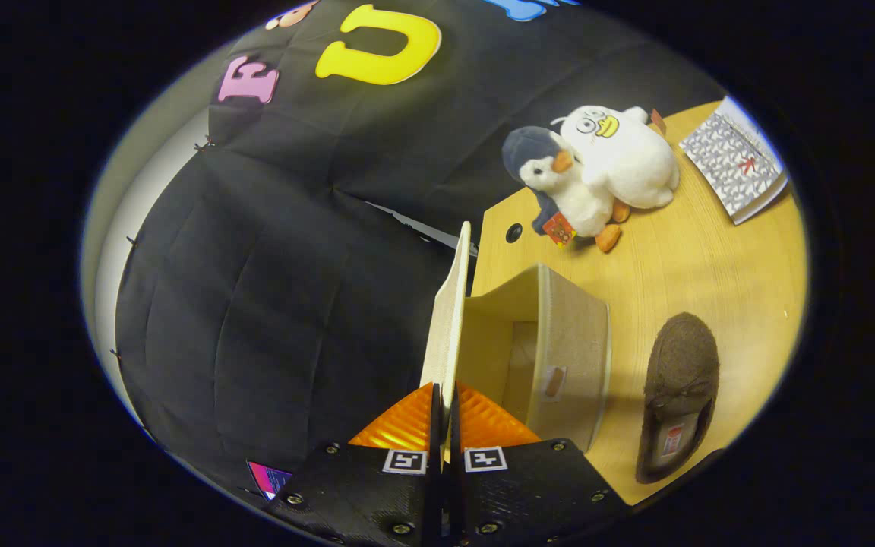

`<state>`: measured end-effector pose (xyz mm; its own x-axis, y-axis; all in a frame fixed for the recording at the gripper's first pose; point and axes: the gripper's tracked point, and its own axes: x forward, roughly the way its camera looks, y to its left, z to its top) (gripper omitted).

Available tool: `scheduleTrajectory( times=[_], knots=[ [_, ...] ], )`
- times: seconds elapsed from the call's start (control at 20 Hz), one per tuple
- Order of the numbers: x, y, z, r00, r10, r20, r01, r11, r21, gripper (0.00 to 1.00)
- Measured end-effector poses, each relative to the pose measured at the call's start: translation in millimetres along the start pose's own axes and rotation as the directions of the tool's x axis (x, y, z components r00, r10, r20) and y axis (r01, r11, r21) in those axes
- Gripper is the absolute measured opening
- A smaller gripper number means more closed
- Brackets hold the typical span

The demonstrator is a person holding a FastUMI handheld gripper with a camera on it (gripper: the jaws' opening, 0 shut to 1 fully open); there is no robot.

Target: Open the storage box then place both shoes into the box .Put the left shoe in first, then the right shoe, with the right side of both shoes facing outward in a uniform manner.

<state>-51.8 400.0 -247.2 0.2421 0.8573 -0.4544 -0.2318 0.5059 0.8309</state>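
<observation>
The gripper [443, 414] is clamped on the storage box's lid [449, 319], raised on edge above the open storage box [559, 342]. The thin lid looks light and stiff, best pinched at its rim. A brown slipper [677, 387] lies just beside the box.

The gripper view rides on the gripper [443, 410], close above the pale wooden table [680, 258], rolled sideways. It faces along the fingers, clamped on the thin beige lid [449, 319], toward the booth's black cloth wall [270, 289].
</observation>
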Motion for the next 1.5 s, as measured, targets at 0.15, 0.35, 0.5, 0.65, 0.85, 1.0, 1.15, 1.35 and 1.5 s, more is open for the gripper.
scheduleTrajectory(
  times=[0.15, 0.35, 0.5, 0.65, 0.85, 1.0, 1.15, 1.35, 1.5],
  knots=[
    [5.9, 46.7, 4.7, 1.0, -0.029, -0.009, 0.028, 0.998, -0.061, 0.04],
    [33.5, 107.9, 4.8, 0.999, -0.049, -0.019, 0.045, 0.986, -0.158, 0.04],
    [73.7, 152.4, -13.1, 0.998, -0.018, -0.064, 0.009, 0.99, -0.142, 0.04],
    [118.3, 181.2, -30.8, 0.995, -0.024, -0.093, 0.012, 0.991, -0.13, 0.04],
    [189.1, 201.2, -62.8, 0.995, -0.046, -0.093, 0.033, 0.99, -0.138, 0.05],
    [245.7, 191.0, -98.8, 0.985, -0.107, -0.136, 0.087, 0.986, -0.142, 0.06],
    [286.3, 178.1, -134.8, 0.97, -0.184, -0.158, 0.155, 0.971, -0.183, 0.08],
    [319.6, 155.1, -169.8, 0.95, -0.256, -0.181, 0.219, 0.955, -0.2, 0.09],
    [335.7, 132.7, -192.1, 0.93, -0.304, -0.205, 0.263, 0.942, -0.207, 0.12]
  ],
)
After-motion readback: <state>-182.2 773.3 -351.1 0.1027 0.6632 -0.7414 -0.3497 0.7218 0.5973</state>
